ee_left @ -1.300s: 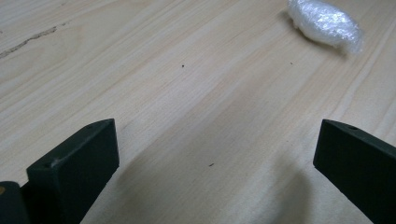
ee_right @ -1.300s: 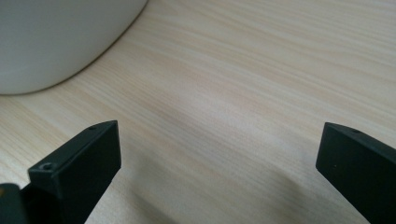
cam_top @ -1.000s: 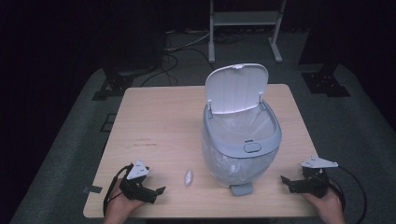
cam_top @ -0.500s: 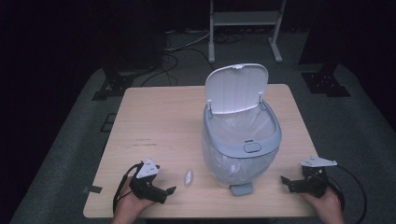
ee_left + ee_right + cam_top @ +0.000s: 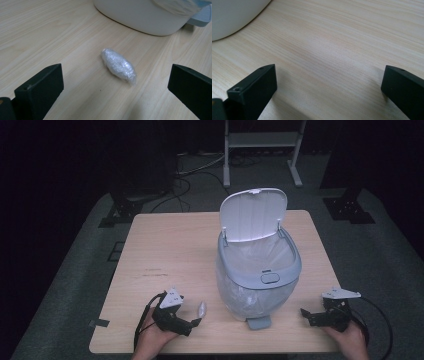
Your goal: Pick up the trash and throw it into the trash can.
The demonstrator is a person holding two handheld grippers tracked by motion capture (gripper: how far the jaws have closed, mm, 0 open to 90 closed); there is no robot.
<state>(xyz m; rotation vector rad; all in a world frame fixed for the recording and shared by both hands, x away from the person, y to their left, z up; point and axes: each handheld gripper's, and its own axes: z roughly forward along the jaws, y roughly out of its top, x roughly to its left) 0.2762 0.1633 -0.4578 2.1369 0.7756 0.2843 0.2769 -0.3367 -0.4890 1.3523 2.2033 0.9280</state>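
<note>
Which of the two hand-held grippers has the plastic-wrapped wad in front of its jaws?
The left hand-held gripper: the wad lies on the table ahead of its open jaws. The right hand-held gripper faces bare wood.

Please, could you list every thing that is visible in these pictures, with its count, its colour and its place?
plastic-wrap wad: one, clear and silvery, on the table just ahead of the left gripper, near the bin's base.
bin: one, grey-blue with a clear liner, table centre-right, lid raised.
table: one, light wood, middle of the room.
metal stand: one, white, on the floor behind the table.
left gripper: one, black, near table edge, jaws open.
right gripper: one, black, near table edge beside the bin, jaws open.
</note>
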